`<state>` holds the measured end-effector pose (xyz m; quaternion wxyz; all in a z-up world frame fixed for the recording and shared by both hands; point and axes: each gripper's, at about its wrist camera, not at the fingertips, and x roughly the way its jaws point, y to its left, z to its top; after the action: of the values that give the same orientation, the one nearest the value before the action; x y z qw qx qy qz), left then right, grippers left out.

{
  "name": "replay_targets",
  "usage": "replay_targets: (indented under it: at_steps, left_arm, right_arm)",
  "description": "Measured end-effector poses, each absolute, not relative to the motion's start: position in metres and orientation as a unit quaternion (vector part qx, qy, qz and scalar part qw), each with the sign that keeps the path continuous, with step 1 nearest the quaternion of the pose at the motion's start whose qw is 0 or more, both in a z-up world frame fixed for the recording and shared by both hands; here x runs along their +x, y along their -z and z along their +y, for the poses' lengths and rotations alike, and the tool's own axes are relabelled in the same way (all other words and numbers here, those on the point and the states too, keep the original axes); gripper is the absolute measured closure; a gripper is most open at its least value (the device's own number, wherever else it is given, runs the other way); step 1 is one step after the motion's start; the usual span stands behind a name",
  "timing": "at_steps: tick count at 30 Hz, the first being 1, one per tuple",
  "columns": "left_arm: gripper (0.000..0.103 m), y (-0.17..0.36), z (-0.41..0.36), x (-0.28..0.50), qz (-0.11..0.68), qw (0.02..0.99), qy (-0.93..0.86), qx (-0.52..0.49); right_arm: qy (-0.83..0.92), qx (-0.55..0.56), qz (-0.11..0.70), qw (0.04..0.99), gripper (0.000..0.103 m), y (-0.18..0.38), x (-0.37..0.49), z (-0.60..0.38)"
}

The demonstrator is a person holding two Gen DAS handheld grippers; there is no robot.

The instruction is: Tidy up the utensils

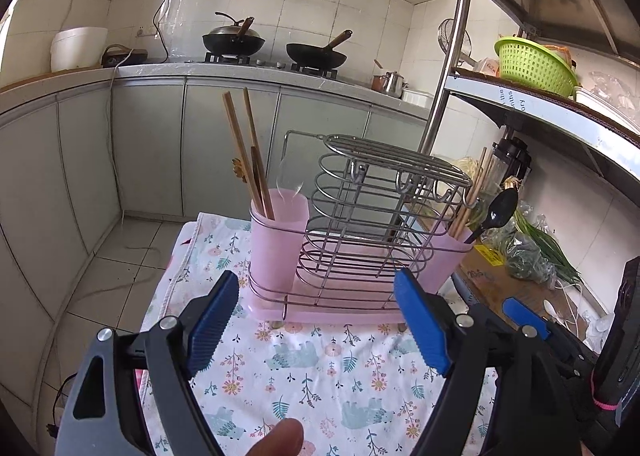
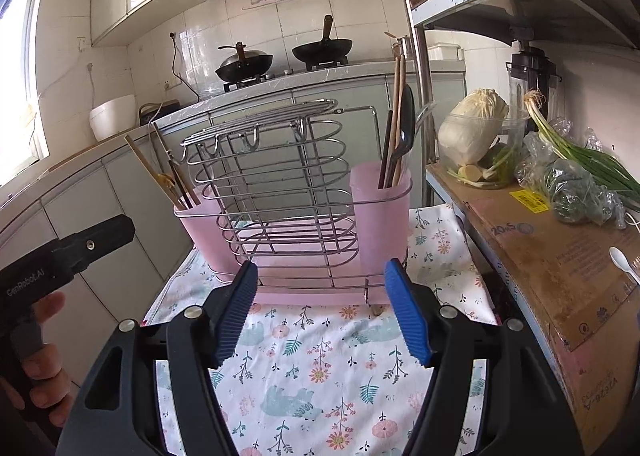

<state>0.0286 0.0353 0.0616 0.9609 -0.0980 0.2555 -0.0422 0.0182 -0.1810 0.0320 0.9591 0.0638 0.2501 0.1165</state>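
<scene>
A wire utensil rack (image 1: 372, 211) with a pink base stands on a floral cloth (image 1: 320, 372); it also shows in the right wrist view (image 2: 276, 191). Its left pink cup (image 1: 278, 244) holds wooden chopsticks (image 1: 244, 151) and a clear spoon. Its right pink cup (image 2: 380, 215) holds chopsticks and a black spoon (image 2: 406, 123). My left gripper (image 1: 316, 324) is open and empty just in front of the rack. My right gripper (image 2: 322, 312) is open and empty, also just in front of the rack. A white spoon (image 2: 622, 260) lies on cardboard at the right.
A metal shelf unit (image 2: 424, 67) stands right of the cloth, with cardboard (image 2: 560, 268), a cabbage bowl (image 2: 476, 143), green onions (image 2: 592, 159) and a green basket (image 1: 532, 63). Behind are counters, two woks (image 1: 316, 51) and floor at left.
</scene>
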Motion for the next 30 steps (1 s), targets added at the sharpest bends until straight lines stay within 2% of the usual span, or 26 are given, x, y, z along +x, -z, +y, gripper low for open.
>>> replay_targets:
  at_steps: [9,30]
  left_arm:
    - [0.025,-0.042,0.028,0.039,0.291,0.951,0.047,-0.095]
    - [0.027,-0.036,0.025,0.043,0.31,0.946,0.042,-0.08]
  right_arm:
    - [-0.115,0.051,0.266,0.956,0.035,-0.025,0.022,-0.179]
    - [-0.11,0.043,0.277,0.954,0.035,-0.022,0.025,-0.177]
